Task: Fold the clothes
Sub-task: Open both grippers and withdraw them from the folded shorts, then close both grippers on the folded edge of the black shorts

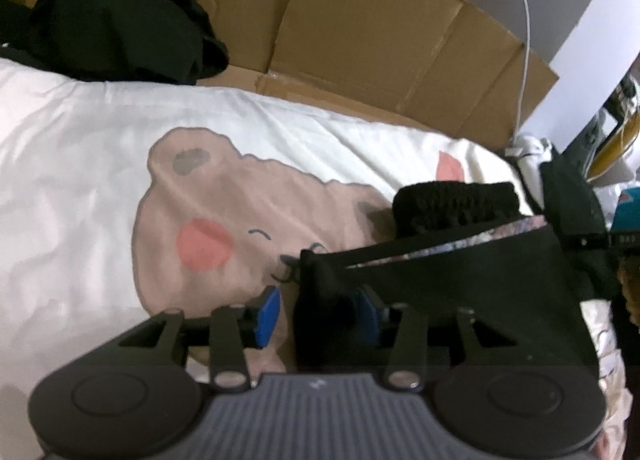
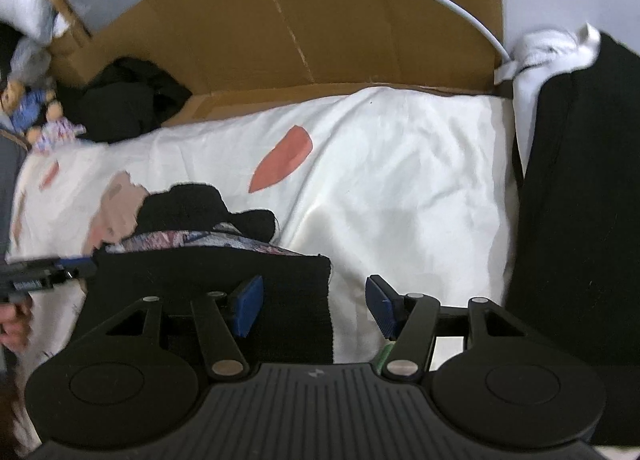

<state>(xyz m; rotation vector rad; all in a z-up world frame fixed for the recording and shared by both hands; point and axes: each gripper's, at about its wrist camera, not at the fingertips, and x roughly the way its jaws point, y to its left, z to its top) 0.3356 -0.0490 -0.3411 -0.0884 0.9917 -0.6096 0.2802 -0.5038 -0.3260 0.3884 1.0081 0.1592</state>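
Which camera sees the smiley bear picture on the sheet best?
The left wrist view. There the bear print shows an ear, pink cheek, a closed eye and smile, with only its right side hidden behind the black garment. The right wrist view catches just a tan and pink scrap of it at the left, behind dark clothing.

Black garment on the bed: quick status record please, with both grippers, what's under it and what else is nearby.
garment: black garment, patterned lining showing, lying on the bear-print sheet
left gripper: left gripper open, garment corner between its pads
right gripper: right gripper open, straddling the garment's right edge
nearby: crumpled black clothes, cardboard, two dolls
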